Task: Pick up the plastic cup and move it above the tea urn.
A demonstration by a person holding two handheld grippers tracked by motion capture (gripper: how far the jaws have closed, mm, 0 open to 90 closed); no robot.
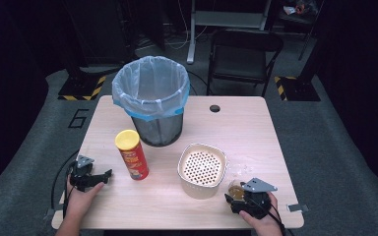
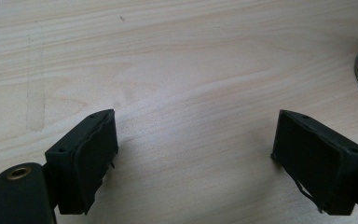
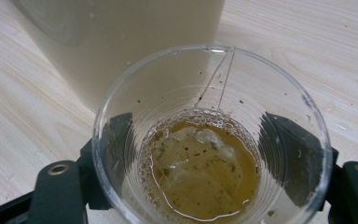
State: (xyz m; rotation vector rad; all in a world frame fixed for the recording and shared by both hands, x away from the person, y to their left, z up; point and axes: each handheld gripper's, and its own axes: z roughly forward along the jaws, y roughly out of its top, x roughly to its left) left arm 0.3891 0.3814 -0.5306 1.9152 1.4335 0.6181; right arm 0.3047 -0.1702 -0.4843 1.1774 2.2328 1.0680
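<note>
Two grippers worked my side of the pale wooden table (image 1: 256, 123), with the largest thing on it, a mesh waste bin (image 1: 152, 101) lined with a blue-tinged plastic bag, standing at the far middle. Nearer me, right of centre, sat a cream strainer basket (image 1: 202, 169) with a perforated bottom. A red crisp tube (image 1: 132, 155) with a yellow lid stood upright to its left, well apart from it.

Smallest was the clear plastic cup (image 3: 209, 140), set on the table just beside the basket's near right corner. It held a little amber tea and a sodden tea bag (image 3: 196, 163), whose string ran up to the rim.

My right gripper (image 1: 243, 196) had its black jaws on either side of the cup, at mid width; through the clear wall I could not tell whether the pads pressed on it.

My left gripper (image 2: 193, 158) rested at the near left edge of the table, its jaws spread wide over bare wood and holding nothing, with the base of the tube off to one side.
</note>
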